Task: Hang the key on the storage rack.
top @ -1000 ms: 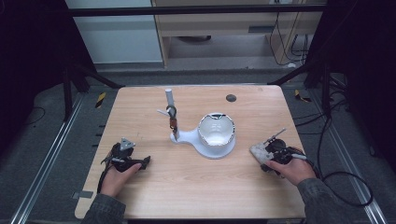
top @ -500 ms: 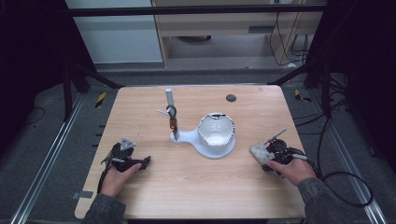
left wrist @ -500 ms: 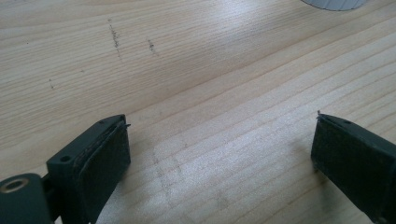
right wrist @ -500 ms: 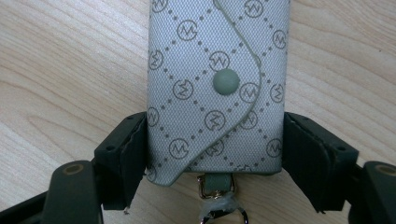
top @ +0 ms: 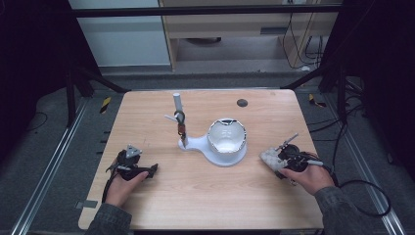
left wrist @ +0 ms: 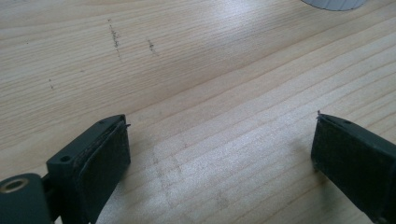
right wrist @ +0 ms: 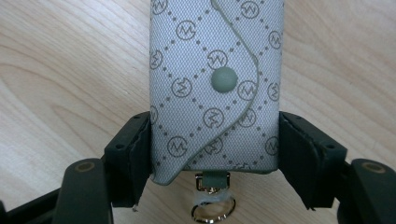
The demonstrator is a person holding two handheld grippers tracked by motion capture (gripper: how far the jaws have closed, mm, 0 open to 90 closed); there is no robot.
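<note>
Right gripper view: rectangular woven pouch (right wrist: 215,88) (monogrammed)

The person wore dark grey sleeves (top: 337,208). Each black gripper (top: 289,159) trailed a black cable (top: 364,196). The left gripper (top: 131,166) carried a grey three-cornered plate (top: 132,151), and brass-coloured screws (right wrist: 86,166) showed.

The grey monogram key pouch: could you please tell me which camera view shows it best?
The right gripper view: the key pouch sits close up between the right gripper pads, snap and ring clear. The high view gives a small pale patch.
</note>
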